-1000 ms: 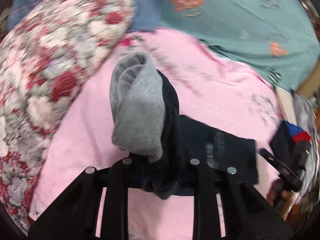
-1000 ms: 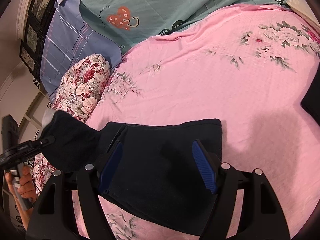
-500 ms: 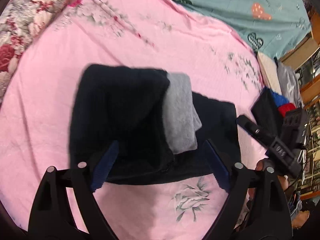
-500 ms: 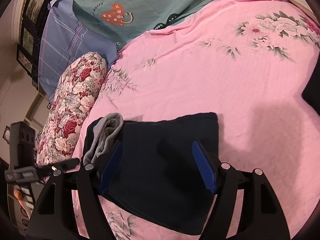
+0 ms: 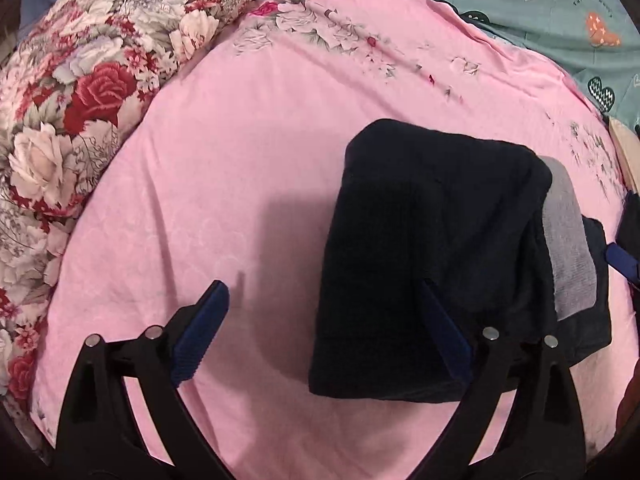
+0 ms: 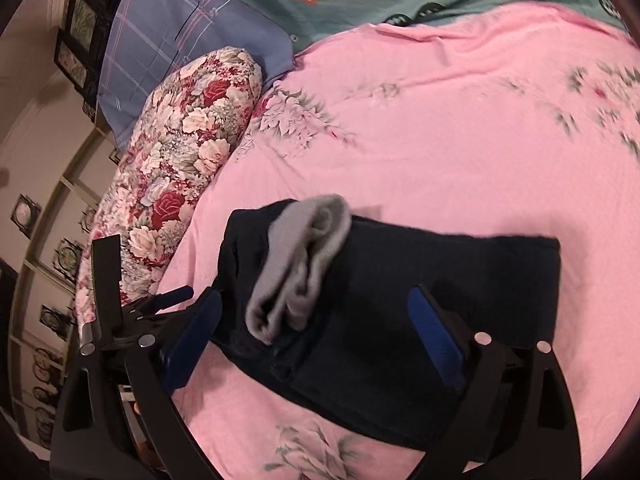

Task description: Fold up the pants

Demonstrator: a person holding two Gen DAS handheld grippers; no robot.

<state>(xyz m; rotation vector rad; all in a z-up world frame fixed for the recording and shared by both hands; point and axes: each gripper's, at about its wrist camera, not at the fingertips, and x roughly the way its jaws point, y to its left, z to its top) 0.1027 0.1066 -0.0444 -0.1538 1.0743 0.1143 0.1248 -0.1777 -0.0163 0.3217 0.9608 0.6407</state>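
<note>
The dark navy pants [image 5: 432,248] lie folded in a compact stack on the pink bedsheet [image 5: 240,168], with a strip of their grey lining [image 5: 568,248] turned out along one side. My left gripper [image 5: 324,320] is open and empty, hovering just left of the stack, its right finger over the stack's near edge. In the right wrist view the same pants [image 6: 400,312] lie under my open right gripper [image 6: 316,316], the grey lining [image 6: 300,268] bunched between its fingers without being held. The left gripper's tip [image 6: 160,304] shows at the left.
A floral red and white bolster [image 5: 88,92] runs along the left side of the bed. Teal bedding with hearts [image 5: 560,20] and a blue checked pillow [image 6: 192,36] lie at the far end. Picture frames hang on the wall [image 6: 44,184] at left.
The left gripper, shut on the pants' hanging end a second ago, laid it over the stack, opened and drew away to the left. The right gripper stayed open over the pants.
</note>
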